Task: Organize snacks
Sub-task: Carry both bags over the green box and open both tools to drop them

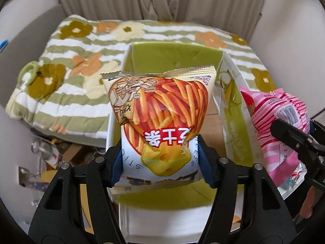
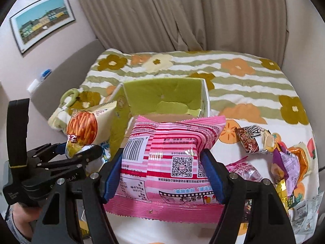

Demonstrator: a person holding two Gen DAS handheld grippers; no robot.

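Left gripper pinches the cream cheese-stick snack bag over the open green-lined cardboard box; right gripper clamps the pink striped snack packet just beside that box.

black hand-held gripper arms with silver screws and blue pads (grey sleeve cuff).

Beige curtains behind; floral quilt over bed; framed picture on pinkish wall (left side).
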